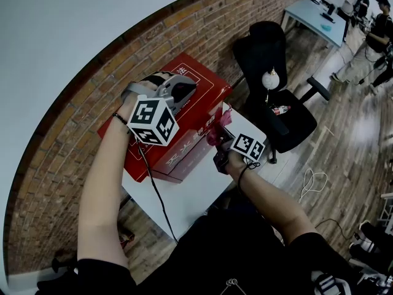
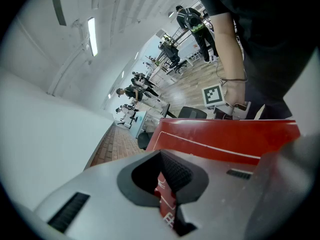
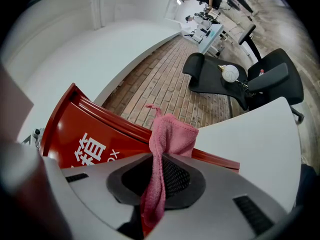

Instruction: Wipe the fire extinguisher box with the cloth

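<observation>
Now right gripper is pinching one pink cloth beside one red box; left gripper, clenched, is seemingly resting on top.

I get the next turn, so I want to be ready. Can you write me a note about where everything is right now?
Left gripper: shut, empty, over the box top.
Right gripper: shut on the pink cloth, at the box's near side.
Box: on the white table.
Done: cloth gripped, at the box.
Left: the wiping; how much is already wiped doesn't show.
</observation>
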The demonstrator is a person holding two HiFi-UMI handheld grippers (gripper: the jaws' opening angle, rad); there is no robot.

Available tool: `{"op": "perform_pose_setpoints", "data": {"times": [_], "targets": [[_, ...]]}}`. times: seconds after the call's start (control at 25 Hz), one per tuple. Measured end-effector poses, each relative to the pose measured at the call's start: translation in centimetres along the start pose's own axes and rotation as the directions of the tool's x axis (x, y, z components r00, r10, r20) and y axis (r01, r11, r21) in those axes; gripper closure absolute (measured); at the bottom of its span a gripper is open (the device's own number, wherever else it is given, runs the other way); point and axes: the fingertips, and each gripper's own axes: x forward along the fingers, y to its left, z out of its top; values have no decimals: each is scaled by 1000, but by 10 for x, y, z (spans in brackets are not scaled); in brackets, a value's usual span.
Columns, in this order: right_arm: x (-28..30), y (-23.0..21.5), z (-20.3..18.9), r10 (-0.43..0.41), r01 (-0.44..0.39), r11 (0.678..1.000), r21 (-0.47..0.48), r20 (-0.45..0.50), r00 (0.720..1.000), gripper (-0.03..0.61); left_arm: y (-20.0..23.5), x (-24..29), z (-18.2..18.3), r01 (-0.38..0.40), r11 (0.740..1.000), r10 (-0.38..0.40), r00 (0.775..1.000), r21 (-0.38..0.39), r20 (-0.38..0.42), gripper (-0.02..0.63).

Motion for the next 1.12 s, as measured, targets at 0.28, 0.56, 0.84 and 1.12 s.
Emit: {"op": "perform_pose_setpoints", "data": {"times": [0.28, 0.56, 0.84, 1.12], "targets": [[3, -18, -9, -38, 38, 999, 8, -27, 999, 517, 0, 0, 0, 1, 1000, -1, 1000, -1, 0, 589], [7, -28, -13, -48, 48, 999, 2, -35, 998, 517, 0, 1, 0, 0, 1000, 0, 1000, -1, 0, 589], [8, -39, -20, -64, 65, 997, 30, -39, 997, 517, -1, 0, 1, 0, 1000, 0, 1000, -1, 0, 589], [11, -47, -25, -74, 75, 997, 36, -38, 997, 517, 0, 1, 0, -1, 1000, 1, 1000, -1, 0, 589]]}}
